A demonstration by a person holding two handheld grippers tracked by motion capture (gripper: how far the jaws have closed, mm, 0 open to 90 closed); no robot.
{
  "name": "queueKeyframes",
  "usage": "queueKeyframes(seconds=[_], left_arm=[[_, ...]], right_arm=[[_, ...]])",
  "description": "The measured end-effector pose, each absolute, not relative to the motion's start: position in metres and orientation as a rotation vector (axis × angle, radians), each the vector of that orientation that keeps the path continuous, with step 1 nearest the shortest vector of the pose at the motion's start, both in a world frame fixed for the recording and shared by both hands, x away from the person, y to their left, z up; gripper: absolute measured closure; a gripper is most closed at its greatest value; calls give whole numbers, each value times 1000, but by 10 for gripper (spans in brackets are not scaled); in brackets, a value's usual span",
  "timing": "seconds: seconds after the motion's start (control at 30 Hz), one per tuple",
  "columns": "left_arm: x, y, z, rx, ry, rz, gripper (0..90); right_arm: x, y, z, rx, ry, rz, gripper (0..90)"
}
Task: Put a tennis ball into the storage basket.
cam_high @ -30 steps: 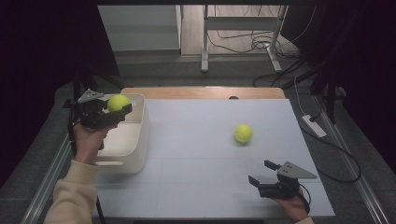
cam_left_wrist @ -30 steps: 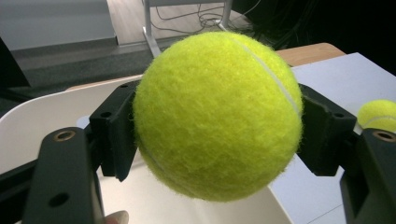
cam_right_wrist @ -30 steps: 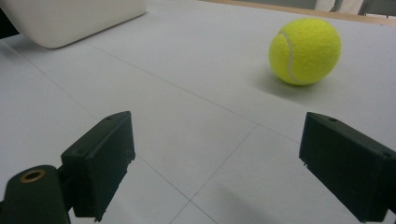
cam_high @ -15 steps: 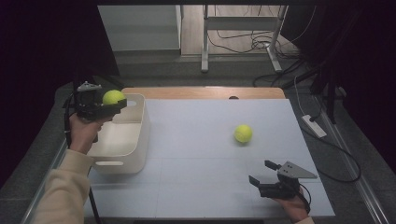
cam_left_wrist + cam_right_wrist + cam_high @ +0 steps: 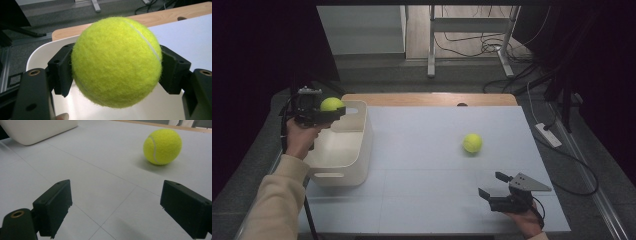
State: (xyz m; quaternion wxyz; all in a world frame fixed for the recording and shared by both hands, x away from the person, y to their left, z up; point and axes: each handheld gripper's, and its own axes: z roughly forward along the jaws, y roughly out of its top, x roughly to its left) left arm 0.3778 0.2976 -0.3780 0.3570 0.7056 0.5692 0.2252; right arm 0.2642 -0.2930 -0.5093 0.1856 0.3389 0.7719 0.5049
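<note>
Tennis ball [image 5: 332, 104] clamped between the left gripper [image 5: 326, 111] jaws, held in the air over the far left corner of the white bin [image 5: 343, 150], close above its rim. In the left gripper view, pads [image 5: 63, 72] pressed on both flanks of the fuzzy ball, rim right beneath. Risk here: release too near the edge, ball clipping the rim and bouncing out onto the table [image 5: 422, 145] or floor. Further right, second tennis ball [image 5: 472, 143] lying free on the white surface, liable to roll if nudged. Right gripper [image 5: 498, 186] resting low at the near right, jaws wide apart, holding nothing, well short of that ball.
</note>
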Motion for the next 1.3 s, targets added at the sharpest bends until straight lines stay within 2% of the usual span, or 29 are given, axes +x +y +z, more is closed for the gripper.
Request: queueKeyframes(seconds=[0.83, 1.07, 1.3], left_arm=[[390, 302, -391, 1886, 1530, 581, 256], [382, 298, -380, 1821, 1507, 614, 135], [368, 290, -372, 1805, 1403, 590, 111]], right_arm=[[264, -293, -510, 955, 2176, 1420, 105], [264, -293, -510, 958, 2176, 1419, 105], [264, -293, -509, 961, 2175, 1423, 105]])
